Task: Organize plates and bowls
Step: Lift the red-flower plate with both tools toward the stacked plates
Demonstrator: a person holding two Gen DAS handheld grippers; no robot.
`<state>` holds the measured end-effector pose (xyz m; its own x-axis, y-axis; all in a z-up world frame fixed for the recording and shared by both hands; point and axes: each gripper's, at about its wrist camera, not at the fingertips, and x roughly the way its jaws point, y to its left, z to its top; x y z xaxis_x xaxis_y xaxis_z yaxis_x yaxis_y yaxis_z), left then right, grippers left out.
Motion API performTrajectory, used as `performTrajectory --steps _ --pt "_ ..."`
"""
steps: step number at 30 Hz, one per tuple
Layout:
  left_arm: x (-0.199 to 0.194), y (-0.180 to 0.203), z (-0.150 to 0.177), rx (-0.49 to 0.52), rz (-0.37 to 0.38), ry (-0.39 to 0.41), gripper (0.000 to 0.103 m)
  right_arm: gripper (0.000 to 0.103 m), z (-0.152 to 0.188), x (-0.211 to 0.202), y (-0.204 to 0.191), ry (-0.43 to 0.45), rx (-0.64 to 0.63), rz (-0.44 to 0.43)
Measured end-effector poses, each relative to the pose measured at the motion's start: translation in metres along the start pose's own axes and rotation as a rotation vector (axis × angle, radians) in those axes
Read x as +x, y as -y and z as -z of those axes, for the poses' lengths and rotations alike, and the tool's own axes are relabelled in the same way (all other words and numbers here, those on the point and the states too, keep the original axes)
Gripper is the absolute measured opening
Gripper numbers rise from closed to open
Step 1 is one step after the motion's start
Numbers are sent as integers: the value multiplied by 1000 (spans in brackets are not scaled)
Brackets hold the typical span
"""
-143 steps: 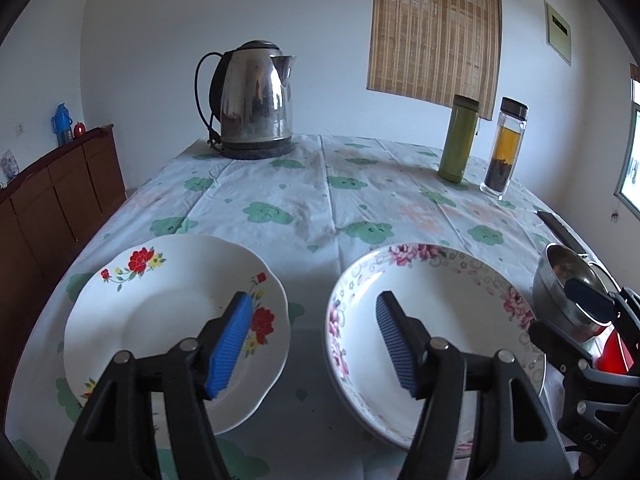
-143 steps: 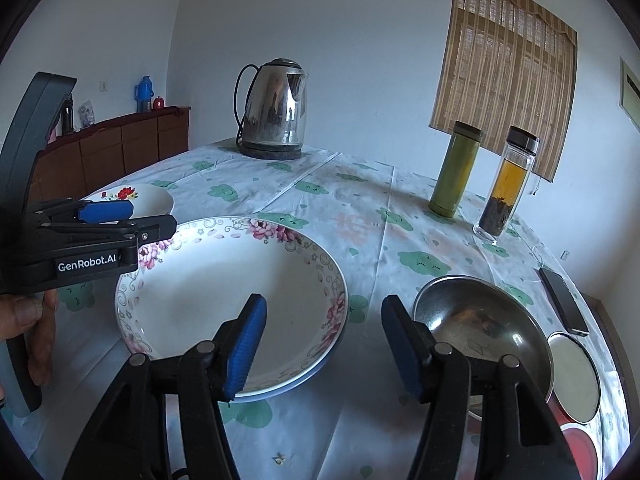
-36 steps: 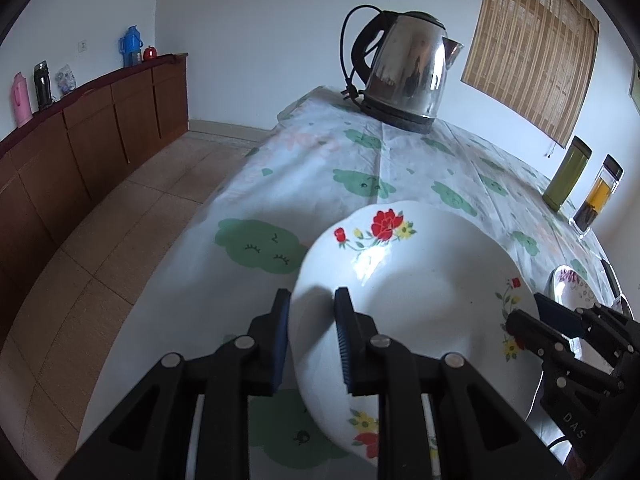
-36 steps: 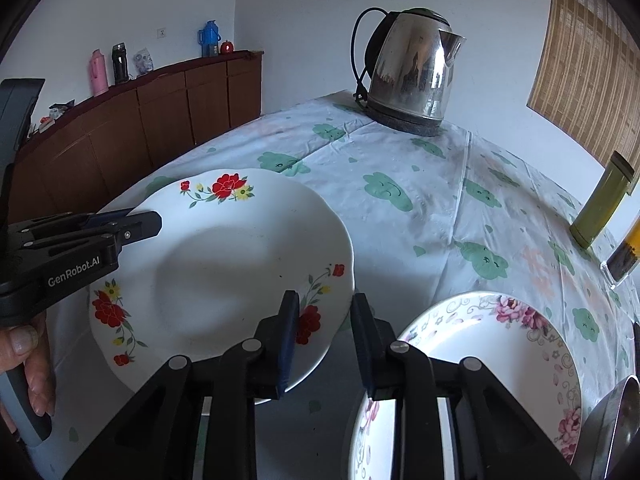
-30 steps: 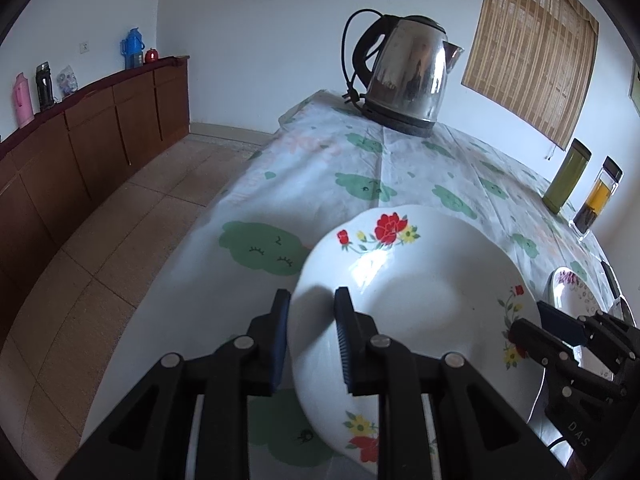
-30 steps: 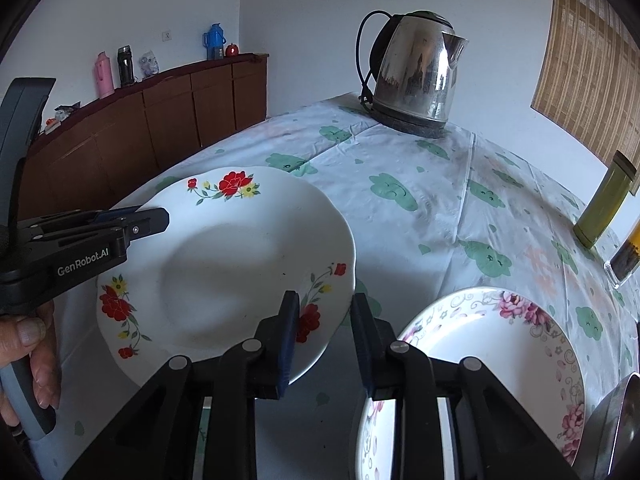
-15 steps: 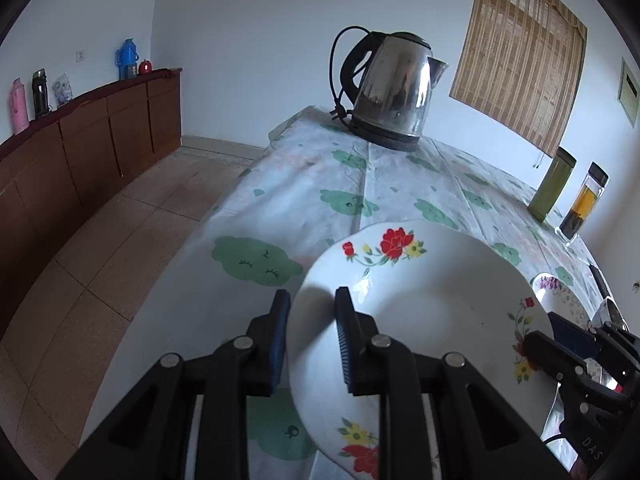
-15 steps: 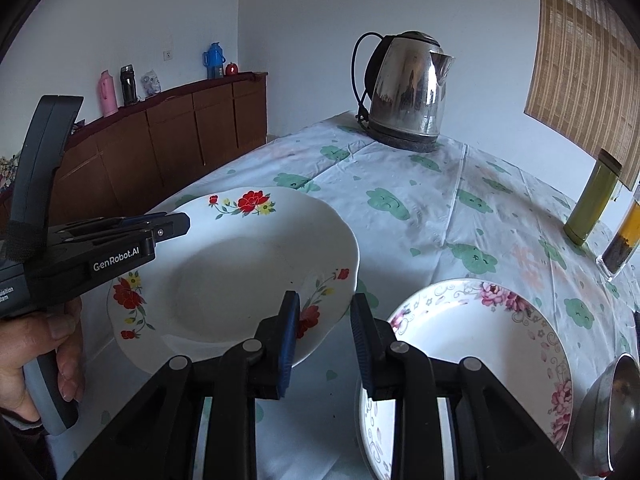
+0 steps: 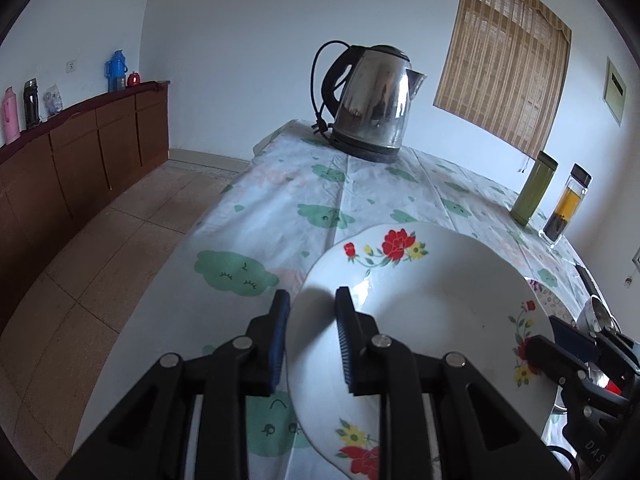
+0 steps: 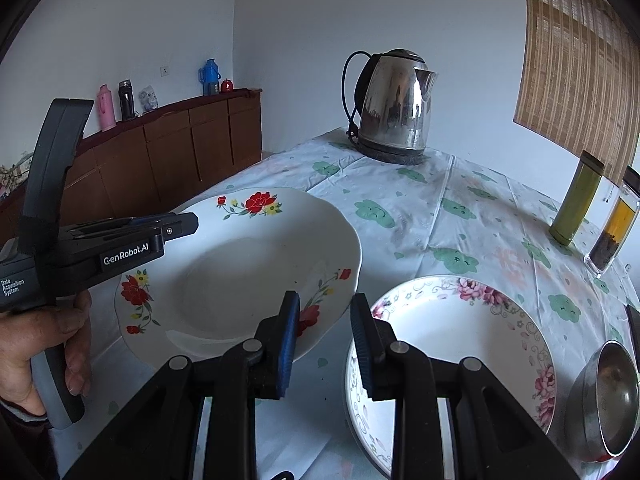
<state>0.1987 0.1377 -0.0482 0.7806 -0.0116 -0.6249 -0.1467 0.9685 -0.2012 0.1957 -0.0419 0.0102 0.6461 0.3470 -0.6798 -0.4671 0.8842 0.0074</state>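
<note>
- Brown wood cabinet stands far left along the wall, well apart from the bench and no part of the job.
- Left gripper has its fingers clenched on the left rim of the plate, one pad on each face of the rim. A rim hold suits a thin, wide dish that offers nothing else to pinch.
- Plate, white with red flowers, hangs off the cloth above the bench's left half, carried between the two tools. Its shadow on the cloth shows the gap beneath.
- Kettle sits at the far end of the bench, clear of the likely path.
- Right gripper has its fingers closed on the opposite rim, by a red flower. Two opposed holds probably keep the dish level and stop it swinging, which a single rim pinch could not.
- Pink plate lies flat on the bench just right of the carried one. It looks the likely resting place, so stacking would be the step in hand.
- Steel bowl sits at the right edge beside the pink plate, untouched, presumably to be sorted later.
- Green bottle and tea bottle stand upright farther back on the right. A low, short slide to the right should miss them.
</note>
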Motion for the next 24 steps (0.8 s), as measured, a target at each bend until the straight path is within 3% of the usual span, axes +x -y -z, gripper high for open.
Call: performTrajectory --steps 24 --pt "-11 18 1 56 36 40 20 28 11 -18 6 36 14 39"
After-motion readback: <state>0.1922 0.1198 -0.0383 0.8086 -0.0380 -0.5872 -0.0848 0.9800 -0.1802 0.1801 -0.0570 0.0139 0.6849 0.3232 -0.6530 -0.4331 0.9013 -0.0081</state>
